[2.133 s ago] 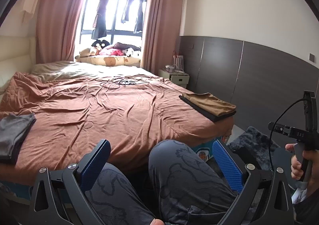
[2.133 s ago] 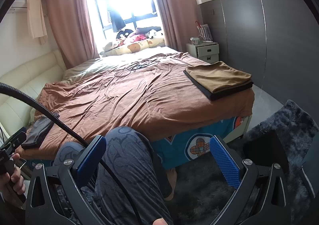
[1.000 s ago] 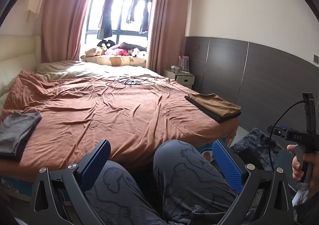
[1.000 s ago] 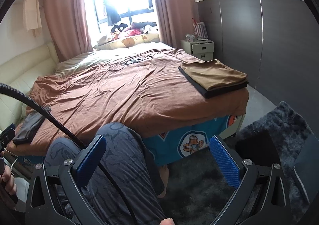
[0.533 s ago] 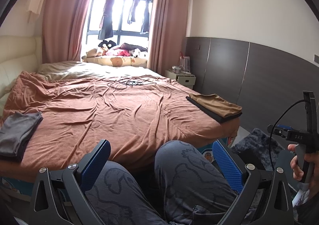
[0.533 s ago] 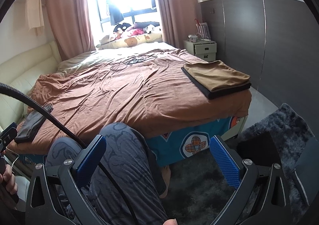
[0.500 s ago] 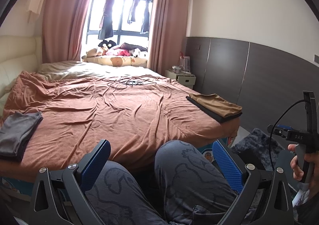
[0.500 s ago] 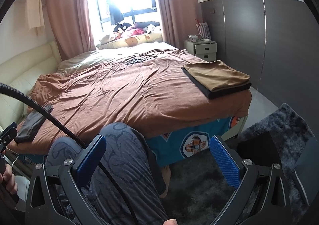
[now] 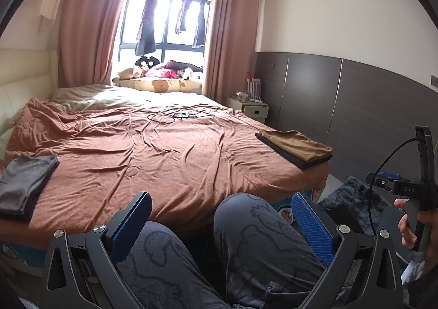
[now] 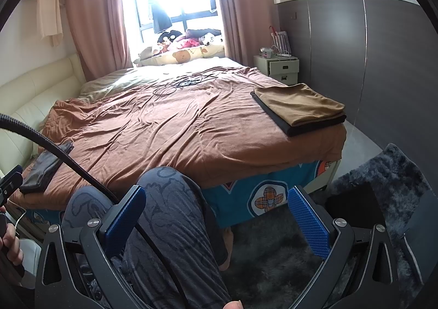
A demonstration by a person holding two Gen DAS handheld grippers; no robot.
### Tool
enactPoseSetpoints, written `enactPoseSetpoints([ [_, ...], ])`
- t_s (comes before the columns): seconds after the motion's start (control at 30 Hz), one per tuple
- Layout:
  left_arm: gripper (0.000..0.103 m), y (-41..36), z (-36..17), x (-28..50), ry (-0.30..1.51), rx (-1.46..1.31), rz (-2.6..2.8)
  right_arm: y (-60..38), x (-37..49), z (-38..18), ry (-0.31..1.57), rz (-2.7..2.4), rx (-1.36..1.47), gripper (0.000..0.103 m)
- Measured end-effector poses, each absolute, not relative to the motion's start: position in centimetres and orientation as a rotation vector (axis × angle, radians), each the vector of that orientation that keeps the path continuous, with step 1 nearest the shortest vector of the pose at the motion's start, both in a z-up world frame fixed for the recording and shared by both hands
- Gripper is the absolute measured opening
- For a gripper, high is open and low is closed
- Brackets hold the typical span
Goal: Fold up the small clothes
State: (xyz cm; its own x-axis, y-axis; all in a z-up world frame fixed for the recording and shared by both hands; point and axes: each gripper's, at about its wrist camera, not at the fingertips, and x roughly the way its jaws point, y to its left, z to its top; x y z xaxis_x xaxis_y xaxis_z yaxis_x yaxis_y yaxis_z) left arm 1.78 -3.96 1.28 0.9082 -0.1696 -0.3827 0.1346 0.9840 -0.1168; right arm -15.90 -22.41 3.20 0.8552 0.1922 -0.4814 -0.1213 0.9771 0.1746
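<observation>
Wide bed (image 9: pixel 169 161) under a rumpled rust-brown cover, filling most of both views; pale headboard along its left side. Window with pink curtains (image 9: pixel 82 35) at the far end, dark garments hanging in it, plush toys (image 9: pixel 161 73) heaped on the sill below. Grey panelled wall to the right, small bedside cabinet (image 10: pixel 279 68) against it. Dark shaggy rug (image 10: pixel 388 185) on the floor by the bed's near right corner. Knees in dark patterned trousers (image 9: pixel 246 240) in the foreground, pressed against the bed edge.

Folded stack at the near right corner of the bed: tan cloth (image 10: pixel 298 103) lying on a black cloth (image 10: pixel 301 128). Grey garment (image 9: pixel 24 183), loosely folded, at the near left edge, well apart from the stack. Tangle of black cable (image 9: pixel 169 116) mid-bed, toward the far end.

Left tongs (image 9: pixel 221 224) spread wide, blue pads apart, nothing between them, held low over the lap. Right tongs (image 10: pixel 216 215) likewise spread wide and empty, over the knee and rug. Right hand (image 9: pixel 418 229) on its handle at the right edge of the left view; left hand (image 10: pixel 11 243) glimpsed at the left edge of the right view.
</observation>
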Motion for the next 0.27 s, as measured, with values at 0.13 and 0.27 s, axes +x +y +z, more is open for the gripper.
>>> enactPoseSetpoints([
  [0.13, 0.103, -4.01, 1.25, 1.78, 0.403, -0.088, -0.156, -22.47, -15.91, 3.18, 0.519, 0.165, 0.138, 0.103],
  [0.27, 0.103, -4.03, 1.37, 1.63, 0.400, -0.078, -0.157, -22.40, -15.96, 3.31, 0.515, 0.165, 0.139, 0.103],
])
